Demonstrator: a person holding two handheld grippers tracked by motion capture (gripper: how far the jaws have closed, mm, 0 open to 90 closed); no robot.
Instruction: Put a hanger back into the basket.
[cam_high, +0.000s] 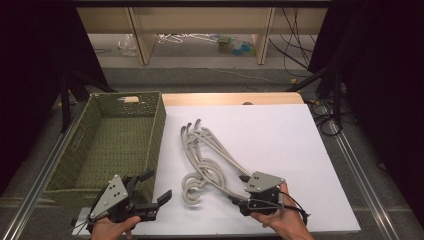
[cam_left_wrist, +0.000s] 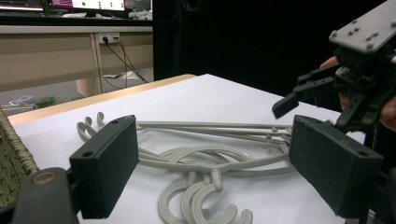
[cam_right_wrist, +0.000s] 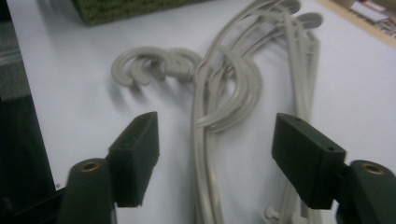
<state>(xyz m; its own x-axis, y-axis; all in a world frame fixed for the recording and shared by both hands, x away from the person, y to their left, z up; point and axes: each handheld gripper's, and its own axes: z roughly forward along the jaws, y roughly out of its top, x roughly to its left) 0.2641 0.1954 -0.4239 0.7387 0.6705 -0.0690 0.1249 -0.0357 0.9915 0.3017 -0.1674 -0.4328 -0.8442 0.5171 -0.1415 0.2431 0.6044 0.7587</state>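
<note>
Several grey plastic hangers (cam_high: 210, 160) lie in a tangled bundle on the white table sheet (cam_high: 280, 135), their hooks curling toward the front edge. My left gripper (cam_high: 156, 186) is open at the front left, between the basket and the hooks (cam_left_wrist: 201, 196), its jaws wide with nothing between them. At the front right my right gripper (cam_high: 239, 190) is also open. It sits low over the near ends of the hangers (cam_right_wrist: 224, 93), with the long arms running between its jaws, untouched.
An empty green woven basket (cam_high: 100, 145) stands along the table's left side, its near corner close to my left gripper. The table's wooden back edge (cam_high: 230, 98) shows beyond the sheet. Behind it are a shelf frame, cables and clutter on the floor.
</note>
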